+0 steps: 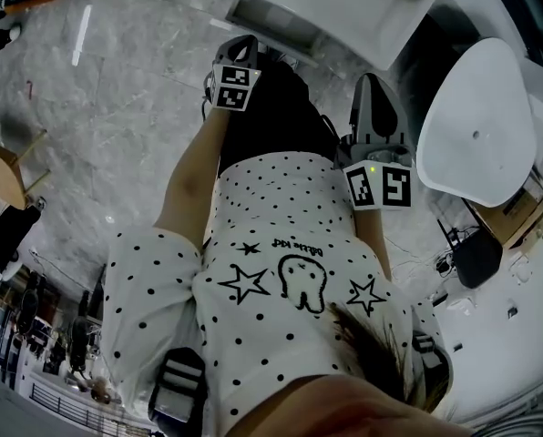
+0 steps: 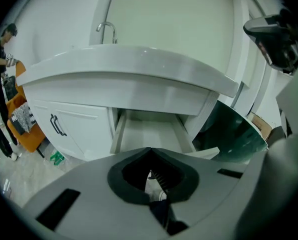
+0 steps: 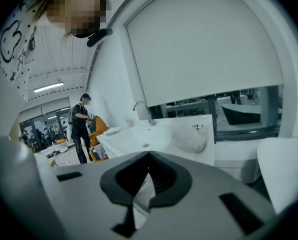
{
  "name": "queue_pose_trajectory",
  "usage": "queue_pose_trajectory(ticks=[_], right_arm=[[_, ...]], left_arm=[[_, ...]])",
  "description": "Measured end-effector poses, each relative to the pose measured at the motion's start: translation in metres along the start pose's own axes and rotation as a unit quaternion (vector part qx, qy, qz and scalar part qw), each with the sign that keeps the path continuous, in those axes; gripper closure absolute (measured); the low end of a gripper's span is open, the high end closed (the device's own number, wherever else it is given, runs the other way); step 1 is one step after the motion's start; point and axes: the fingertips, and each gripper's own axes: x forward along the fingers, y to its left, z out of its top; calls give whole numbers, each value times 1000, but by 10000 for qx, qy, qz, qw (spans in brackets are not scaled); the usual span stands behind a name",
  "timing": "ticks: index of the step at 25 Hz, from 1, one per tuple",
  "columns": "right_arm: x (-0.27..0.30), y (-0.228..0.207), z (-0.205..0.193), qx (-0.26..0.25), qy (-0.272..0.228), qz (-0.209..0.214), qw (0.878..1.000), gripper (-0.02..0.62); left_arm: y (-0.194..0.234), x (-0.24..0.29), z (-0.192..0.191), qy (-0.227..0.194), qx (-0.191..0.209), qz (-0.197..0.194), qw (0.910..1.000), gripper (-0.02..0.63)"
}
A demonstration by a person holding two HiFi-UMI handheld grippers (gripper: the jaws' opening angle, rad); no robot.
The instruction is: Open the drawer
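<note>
Grey marble floor (image 1: 117, 135), white vanity (image 2: 129, 81), drawer (image 2: 149, 134) pulled out; left tongs (image 2: 150, 148), right tongs (image 3: 149, 152) both closed, empty

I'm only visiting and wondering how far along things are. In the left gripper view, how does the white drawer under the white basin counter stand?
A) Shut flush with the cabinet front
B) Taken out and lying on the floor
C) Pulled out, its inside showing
C: the white drawer juts forward from under the white basin counter with its inside in plain view, while the white cabinet door beside it is shut.
</note>
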Motion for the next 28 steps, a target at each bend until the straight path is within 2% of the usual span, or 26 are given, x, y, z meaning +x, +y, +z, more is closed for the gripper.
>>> queue_pose_trajectory(ticks=[12,21,28], right_arm=[[2,1,12,-442,-102,-34,9990,581],[-1,12,28,-590,-181,-155,9980,581],[3,16,38,-734,-240,-355,9964,581]], left_arm=[[8,-37,82,-733,-202,216,9969,603],[-7,-65,139,-1232,-210,-97,9921,603],[-12,-85,171,-1544,-67,-398,9872,603]])
